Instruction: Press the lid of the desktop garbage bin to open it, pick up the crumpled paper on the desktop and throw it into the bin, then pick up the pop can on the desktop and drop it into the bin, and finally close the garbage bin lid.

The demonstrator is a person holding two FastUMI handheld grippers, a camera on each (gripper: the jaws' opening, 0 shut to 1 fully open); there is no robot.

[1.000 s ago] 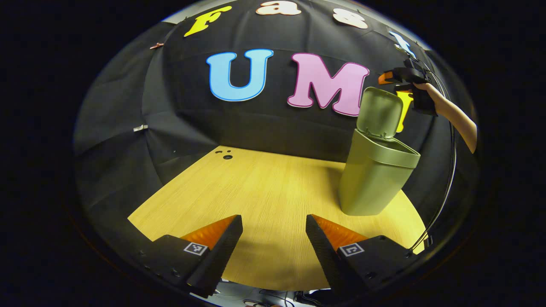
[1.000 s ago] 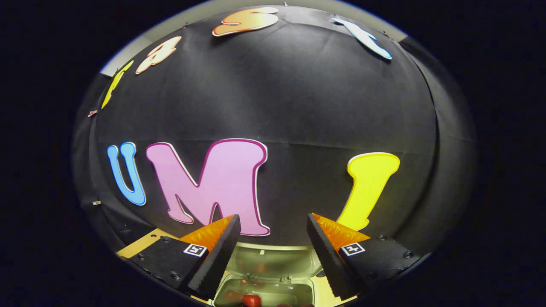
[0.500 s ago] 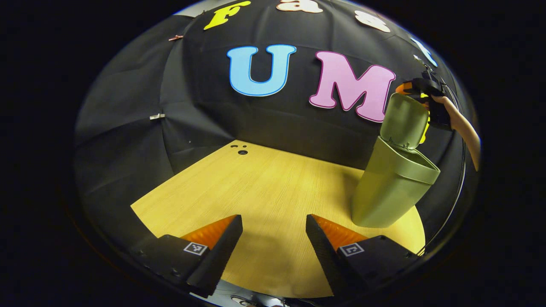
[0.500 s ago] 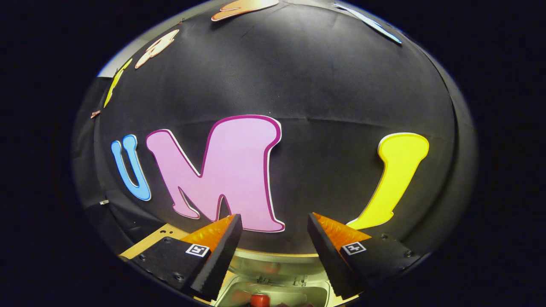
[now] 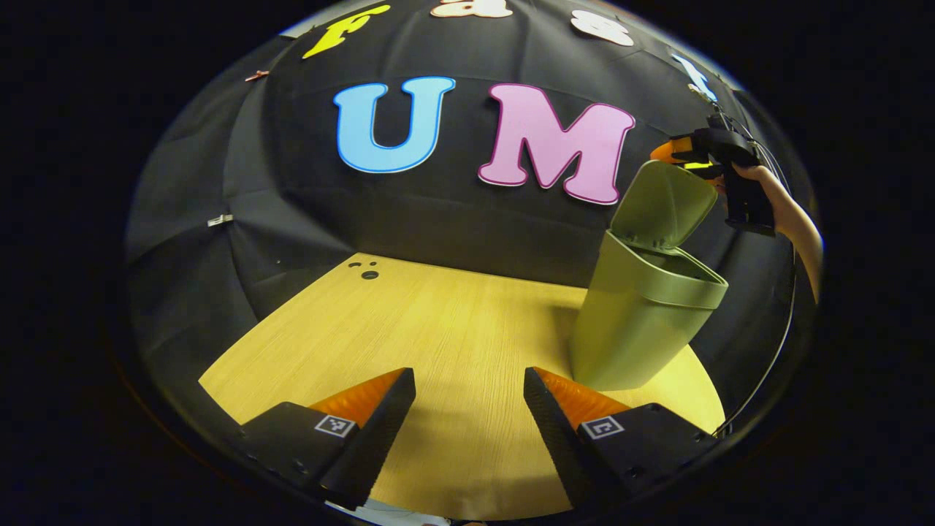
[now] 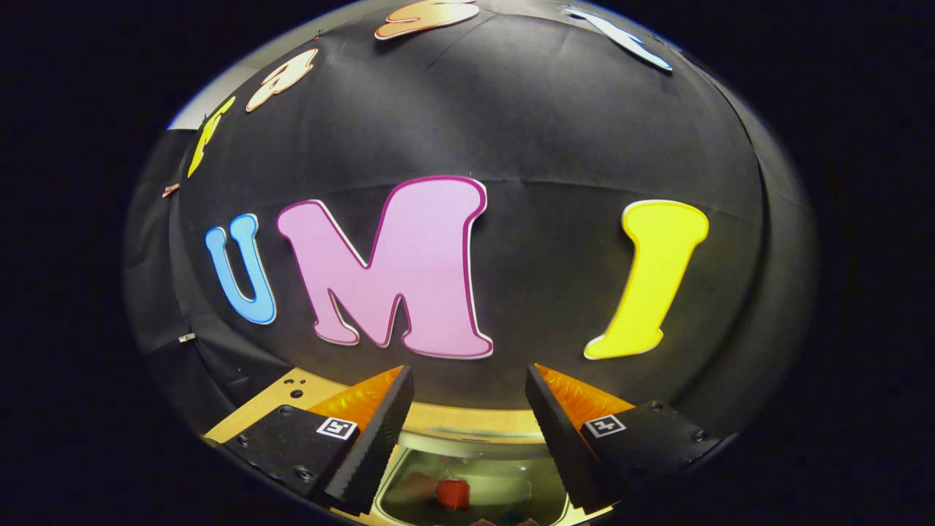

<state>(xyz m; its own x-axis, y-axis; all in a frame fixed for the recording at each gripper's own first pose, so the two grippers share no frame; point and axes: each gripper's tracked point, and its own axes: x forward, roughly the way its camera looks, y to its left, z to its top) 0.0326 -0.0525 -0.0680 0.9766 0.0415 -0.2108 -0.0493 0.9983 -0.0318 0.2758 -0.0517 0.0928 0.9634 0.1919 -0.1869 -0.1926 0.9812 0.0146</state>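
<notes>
The bin (image 5: 643, 321) stands on the desk (image 5: 438, 343) at its right; its lid (image 5: 661, 204) is raised behind; the pop can (image 6: 453, 493) lies inside.

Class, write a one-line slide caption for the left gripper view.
Open left gripper over the wooden table; green bin, lid raised, right gripper above it.

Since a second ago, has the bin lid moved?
Yes. The lid has tipped forward over the bin opening, with the right gripper at its top edge.

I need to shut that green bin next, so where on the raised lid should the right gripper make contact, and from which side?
Press the lid's free top edge, from behind and above. The lid stands tilted on its hinge at the bin's rear rim, and the right gripper, open, is right at that edge.
</notes>
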